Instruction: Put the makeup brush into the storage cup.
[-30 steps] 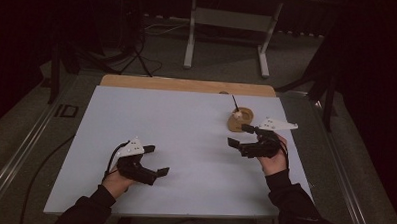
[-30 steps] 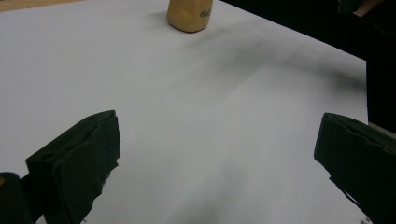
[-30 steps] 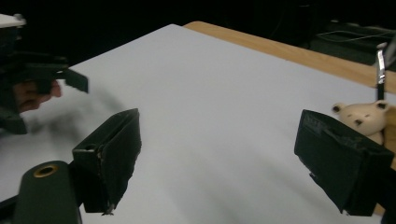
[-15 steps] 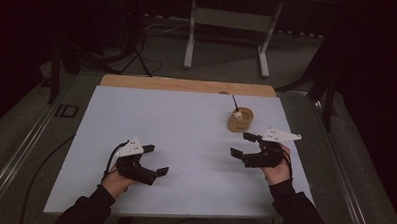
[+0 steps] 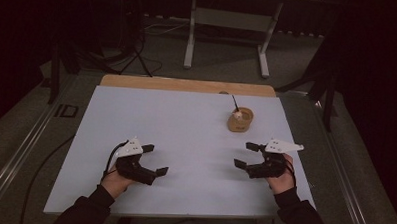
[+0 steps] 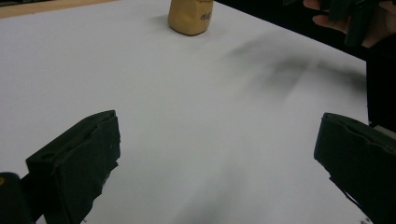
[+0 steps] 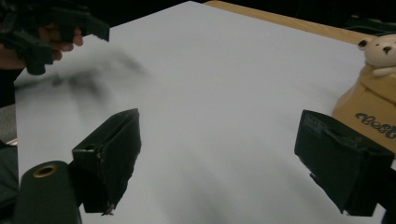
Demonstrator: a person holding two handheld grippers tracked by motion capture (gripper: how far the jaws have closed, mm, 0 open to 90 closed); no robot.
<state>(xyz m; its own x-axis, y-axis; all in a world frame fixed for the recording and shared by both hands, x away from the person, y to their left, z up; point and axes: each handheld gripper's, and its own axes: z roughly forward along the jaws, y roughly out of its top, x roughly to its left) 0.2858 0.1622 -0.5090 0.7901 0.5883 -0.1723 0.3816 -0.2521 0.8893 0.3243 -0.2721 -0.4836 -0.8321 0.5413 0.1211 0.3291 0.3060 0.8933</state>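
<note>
Standing upright at the far right of the white worktop (image 5: 185, 141): small tan cup (image 5: 239, 121) with a bear figure (image 5: 238, 114) on its rim and a dark stick (image 5: 234, 102) rising from it. Just near of it, right gripper (image 5: 247, 154), wide open, empty, aimed leftward, cup beside its right jaw in the right gripper view, probably lined up for a reach. Well apart at near left, left gripper (image 5: 155, 159), likewise wide open and empty, resting low, likely waiting.

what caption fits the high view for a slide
Both open grippers, left and right, rest on the white table near a tan bear-topped holder.
</note>
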